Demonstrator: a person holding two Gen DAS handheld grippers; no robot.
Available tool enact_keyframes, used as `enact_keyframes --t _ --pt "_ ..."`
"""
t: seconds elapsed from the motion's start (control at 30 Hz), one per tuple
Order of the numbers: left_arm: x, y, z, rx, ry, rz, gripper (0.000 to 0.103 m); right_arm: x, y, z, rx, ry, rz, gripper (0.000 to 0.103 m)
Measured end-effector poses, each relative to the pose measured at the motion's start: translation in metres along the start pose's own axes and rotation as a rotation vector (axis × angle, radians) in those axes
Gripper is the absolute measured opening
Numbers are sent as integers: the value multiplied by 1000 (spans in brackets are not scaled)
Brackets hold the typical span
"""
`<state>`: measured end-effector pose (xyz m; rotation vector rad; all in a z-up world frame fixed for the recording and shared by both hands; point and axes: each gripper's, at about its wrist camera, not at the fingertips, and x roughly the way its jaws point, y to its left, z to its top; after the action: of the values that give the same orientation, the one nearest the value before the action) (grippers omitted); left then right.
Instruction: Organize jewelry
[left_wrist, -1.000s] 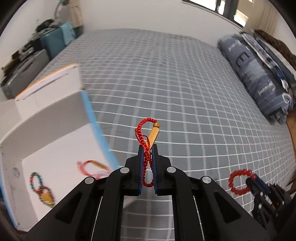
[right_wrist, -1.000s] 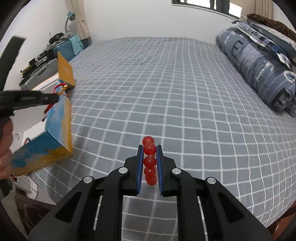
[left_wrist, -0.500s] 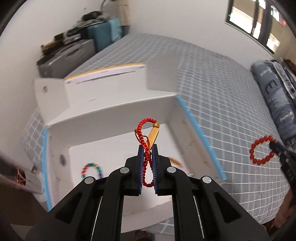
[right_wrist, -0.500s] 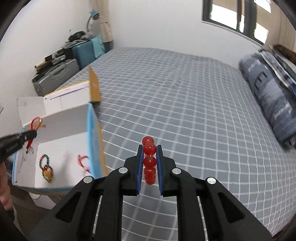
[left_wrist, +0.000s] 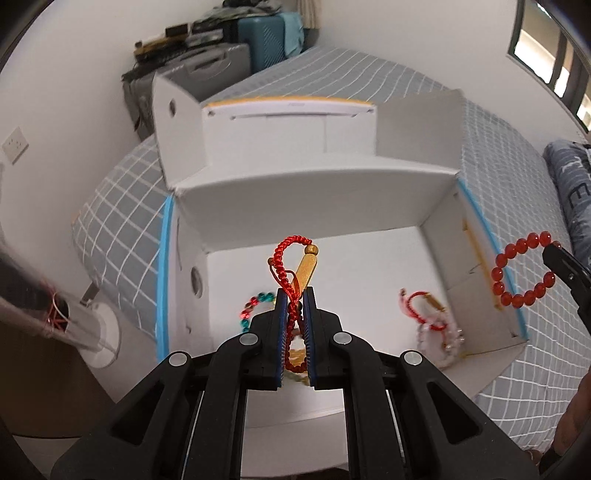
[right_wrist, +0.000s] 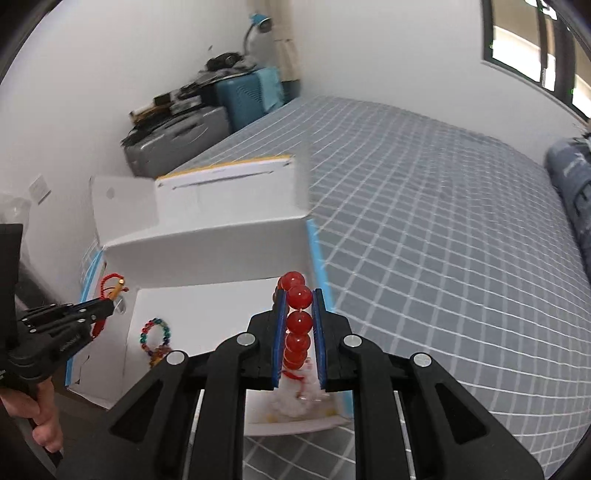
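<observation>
My left gripper (left_wrist: 294, 295) is shut on a red braided cord bracelet (left_wrist: 291, 254) with a gold tube bead, held above the open white box (left_wrist: 314, 199). It also shows in the right wrist view (right_wrist: 107, 306) at the box's left edge. My right gripper (right_wrist: 298, 299) is shut on a red bead bracelet (right_wrist: 298, 317) over the box's right wall; this bracelet shows in the left wrist view (left_wrist: 517, 269). In the box lie a multicoloured bead bracelet (right_wrist: 155, 332) and a red-and-white bracelet (left_wrist: 428, 317).
The box sits on a bed with a grey checked cover (right_wrist: 443, 221), at its corner. Suitcases (right_wrist: 184, 136) stand by the wall behind. A rolled blue quilt (right_wrist: 572, 177) lies at the far right. A white round object (left_wrist: 103, 339) sits on the floor, left.
Both grippers have moved toward the box with their bracelets: the left now hangs over the box's inside, and the right has come over the box's right wall.
</observation>
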<state>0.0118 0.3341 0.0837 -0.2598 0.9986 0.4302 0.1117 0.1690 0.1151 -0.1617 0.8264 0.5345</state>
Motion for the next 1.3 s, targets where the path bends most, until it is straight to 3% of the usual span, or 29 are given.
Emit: enact_keyframes --t 0.43,0.9,0.97,1.07,1.1,1.13,1.17,1.2,1.3 --pt "55 19 -15 -28 120 -7 8 84 37 -27 -74 203 -21 13" --pt "62 23 -19 -30 121 12 12 96 35 -34 -63 225 -20 15" --pt "57 21 -22 -22 102 24 13 86 39 -33 -88 194 -17 28" --pt "44 21 -24 -41 69 0 40 68 44 -33 -106 149 -19 46" --pt "39 20 -25 -46 55 -11 44 63 45 -33 -111 135 -19 50" --pt "31 18 -27 -40 33 5 48 55 46 -33 -123 108 -26 62" --pt "22 17 -28 -35 -2 29 59 46 47 -35 -133 75 -30 72" --pt "14 16 -29 -35 -29 40 69 40 46 -36 -137 53 -37 76" --pt "-7 15 -34 -47 -90 40 78 20 44 -38 -140 -5 -53 86"
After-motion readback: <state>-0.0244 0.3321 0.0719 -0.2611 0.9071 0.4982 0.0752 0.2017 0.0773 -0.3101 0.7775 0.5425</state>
